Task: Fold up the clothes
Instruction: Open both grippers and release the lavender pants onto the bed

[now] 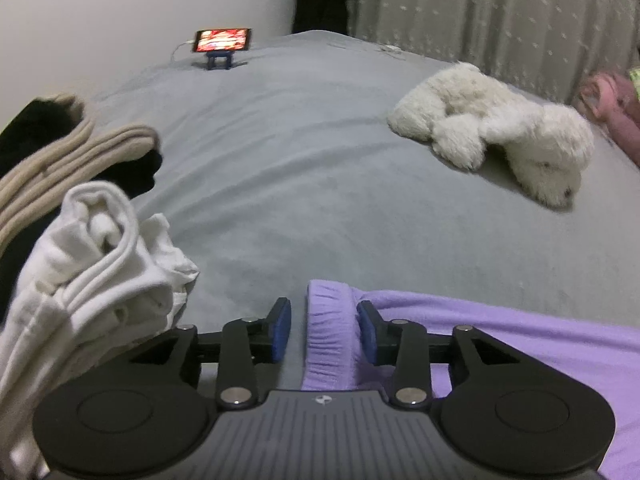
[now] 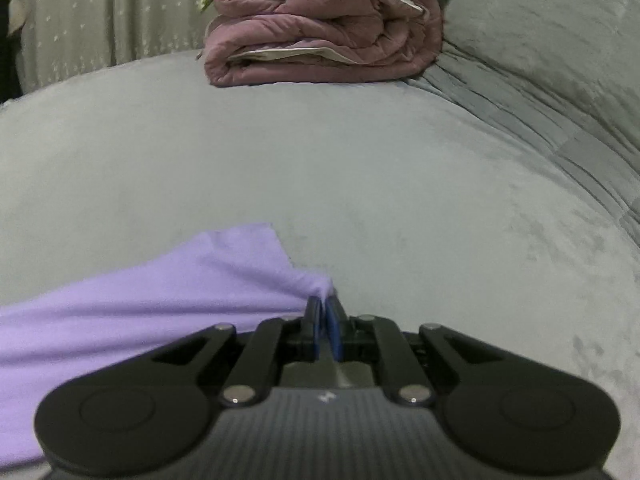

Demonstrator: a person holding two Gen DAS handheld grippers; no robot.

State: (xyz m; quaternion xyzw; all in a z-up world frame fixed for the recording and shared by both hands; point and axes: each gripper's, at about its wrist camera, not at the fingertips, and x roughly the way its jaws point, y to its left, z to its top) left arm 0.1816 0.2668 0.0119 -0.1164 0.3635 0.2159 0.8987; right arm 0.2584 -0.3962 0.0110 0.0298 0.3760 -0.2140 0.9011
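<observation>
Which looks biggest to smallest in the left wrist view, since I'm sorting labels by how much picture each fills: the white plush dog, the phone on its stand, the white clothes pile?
1. white clothes pile, though it is nearest the camera, which inflates it.
2. white plush dog, farther back, so its true size against the pile is unsure.
3. phone, smallest and farthest away.

Two handheld grippers, one parted and one pinched

The left gripper [image 1: 324, 330] tilts downward with its jaws standing apart; a ribbed band of purple cloth [image 1: 330, 328] sits between them, against the right-hand pad and clear of the other. The right gripper [image 2: 327, 322] also tilts downward, its jaws drawn tight together and pinching a corner of the same cloth at the tips.
</observation>
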